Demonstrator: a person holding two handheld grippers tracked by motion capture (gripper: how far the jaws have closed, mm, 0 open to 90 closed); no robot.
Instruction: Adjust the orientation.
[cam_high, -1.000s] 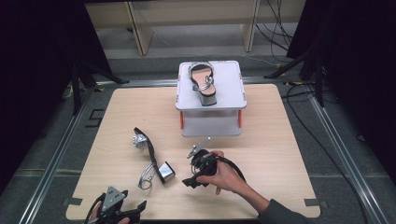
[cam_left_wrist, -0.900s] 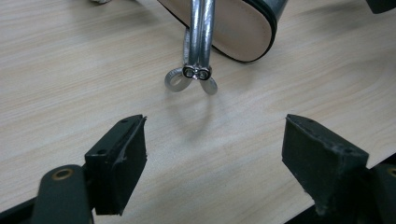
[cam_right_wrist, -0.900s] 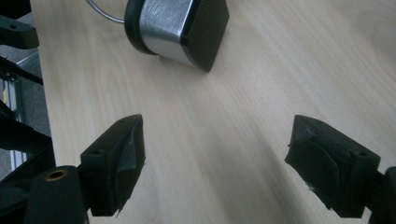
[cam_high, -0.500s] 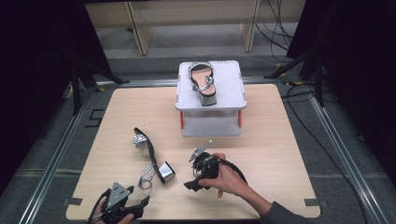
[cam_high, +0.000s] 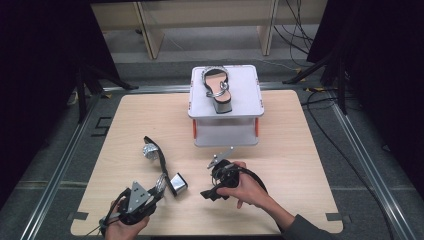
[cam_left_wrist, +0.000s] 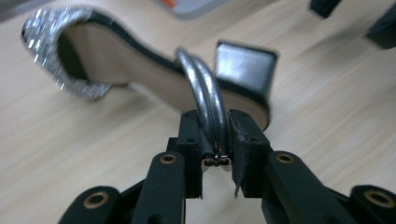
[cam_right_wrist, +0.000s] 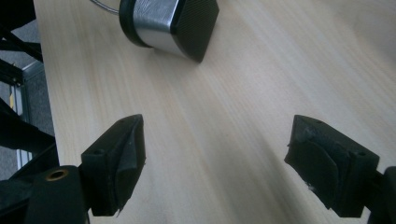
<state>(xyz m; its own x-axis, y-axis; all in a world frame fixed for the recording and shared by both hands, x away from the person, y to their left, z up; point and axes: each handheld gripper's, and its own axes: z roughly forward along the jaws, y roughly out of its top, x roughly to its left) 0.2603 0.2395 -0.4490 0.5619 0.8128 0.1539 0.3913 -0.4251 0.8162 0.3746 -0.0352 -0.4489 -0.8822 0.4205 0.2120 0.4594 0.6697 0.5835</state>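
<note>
L tongs pinch the doubled silver strap of the sandal lying on the desk; jaws have just been closing, pads now pressed on the strap from both sides. In the high view the L tongs sit at the desk's near-left edge w/ the hand behind them, tips at the strap loop right beside the silver block heel. That sandal runs diagonally away from the tongs, heel nearest, glittery toe band at the far end; from the L gripper view it looks tipped on its side w/ the tan footbed facing the camera, toe band at upper left, heel behind the strap. R tongs are spread wide, nothing btwn them, hovering over bare wood; the heel shows just ahead of them. In the high view the R tongs are held by the R hand near desk centre, just right of the heel, apart from it. Further back, a white two-level stand sits at the desk's far edge w/ the second sandal lying flat on its top.
</note>
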